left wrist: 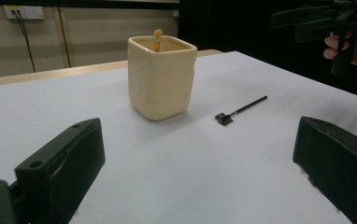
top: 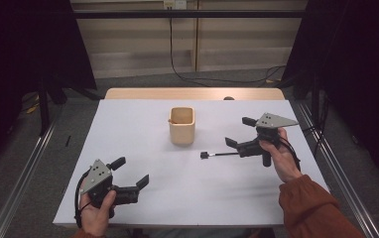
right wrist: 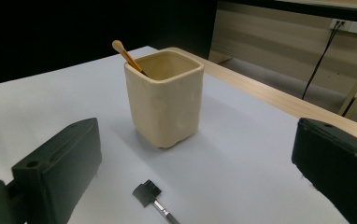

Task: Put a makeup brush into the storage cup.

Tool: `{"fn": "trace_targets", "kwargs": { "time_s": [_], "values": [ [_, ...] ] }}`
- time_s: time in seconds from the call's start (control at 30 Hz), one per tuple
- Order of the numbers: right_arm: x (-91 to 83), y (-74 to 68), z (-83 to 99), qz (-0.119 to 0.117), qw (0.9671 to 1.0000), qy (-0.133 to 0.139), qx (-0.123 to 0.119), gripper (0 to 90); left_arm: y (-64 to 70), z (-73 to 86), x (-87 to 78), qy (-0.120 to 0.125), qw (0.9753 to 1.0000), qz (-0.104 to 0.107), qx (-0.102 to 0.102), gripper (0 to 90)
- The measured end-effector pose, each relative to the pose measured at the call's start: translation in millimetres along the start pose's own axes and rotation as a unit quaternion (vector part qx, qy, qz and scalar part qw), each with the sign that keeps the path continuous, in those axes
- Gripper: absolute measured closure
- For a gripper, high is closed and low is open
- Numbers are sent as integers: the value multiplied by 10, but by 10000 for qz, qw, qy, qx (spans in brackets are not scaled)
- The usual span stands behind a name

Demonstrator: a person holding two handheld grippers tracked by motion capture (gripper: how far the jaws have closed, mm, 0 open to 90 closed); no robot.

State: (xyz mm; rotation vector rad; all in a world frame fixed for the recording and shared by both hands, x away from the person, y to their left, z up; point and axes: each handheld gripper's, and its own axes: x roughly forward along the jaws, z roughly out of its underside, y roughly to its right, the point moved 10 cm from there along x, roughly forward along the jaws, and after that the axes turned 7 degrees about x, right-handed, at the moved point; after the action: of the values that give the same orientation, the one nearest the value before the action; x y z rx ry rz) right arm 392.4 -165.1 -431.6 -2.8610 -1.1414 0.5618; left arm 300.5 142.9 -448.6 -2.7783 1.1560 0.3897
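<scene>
Left hand-held gripper (top: 131, 172): a hand (top: 96, 213) is gripping it at the near left of the tabletop (top: 128, 124); its jaws are standing spread wide with nothing between them, pointing toward the middle.

Right hand-held gripper (top: 240, 132): a hand (top: 285, 158) in an orange sleeve (top: 316, 208) is holding it above the right side of the tabletop; its jaws are likewise gaping apart and gripping nothing, pointing left toward the cup.

Black brush (top: 220, 154): it is lying flat on the tabletop just below and in front of the right hand-held gripper's jaws, its flat head (right wrist: 146, 193) pointing away from that gripper, touching neither jaw.

Cream cup (top: 182, 125): it is standing upright beyond the brush, ahead of both hand-held grippers, well apart from the left one.

Wooden stick (right wrist: 126, 56): it is leaning inside the cup, its rounded tip poking above the rim.
</scene>
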Motion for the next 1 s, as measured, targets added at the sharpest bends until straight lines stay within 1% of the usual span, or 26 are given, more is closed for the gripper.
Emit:
{"fn": "trace_targets", "kwargs": {
  "time_s": [0.07,0.13,0.33,0.4,0.5,0.57,0.63,0.73,0.8,0.83,0.87,1.0],
  "values": [
    [41,11,-8,-14,10000,-66,-46,14,-10,3,-2,-7,10000,-19,-32,22],
    [78,33,-27,-6,9999,-106,-110,13,-11,3,-3,-6,10000,-26,-20,22],
    [183,105,-58,-7,9997,-224,-127,19,-22,4,-8,7,10000,-14,-47,22],
    [205,127,-43,-8,9994,-322,-145,15,-35,8,-6,-6,10000,-26,4,22],
    [215,143,12,-76,9981,-590,-147,11,-37,8,-7,-8,10000,-26,14,22],
    [206,150,47,-90,9968,-764,-218,6,-40,12,-6,-7,10000,-24,-13,22],
    [194,157,72,-124,9959,-868,-213,10,-52,24,-3,-43,10000,-33,-19,22],
    [171,155,145,-231,9930,-1142,-201,7,-67,37,-1,-61,10000,-45,-25,22],
    [161,166,200,-290,9902,-1351,-194,30,-71,35,0,-57,10000,-65,-26,22],
    [158,183,221,-261,9893,-1422,-217,29,-67,34,1,-54,10000,-43,-31,22],
    [152,185,249,-314,9877,-1522,-198,24,-68,35,1,-60,10000,-45,-26,22],
    [130,200,317,-419,9830,-1774,-201,33,-65,42,5,-77,10000,-46,-24,22]
  ]
}}
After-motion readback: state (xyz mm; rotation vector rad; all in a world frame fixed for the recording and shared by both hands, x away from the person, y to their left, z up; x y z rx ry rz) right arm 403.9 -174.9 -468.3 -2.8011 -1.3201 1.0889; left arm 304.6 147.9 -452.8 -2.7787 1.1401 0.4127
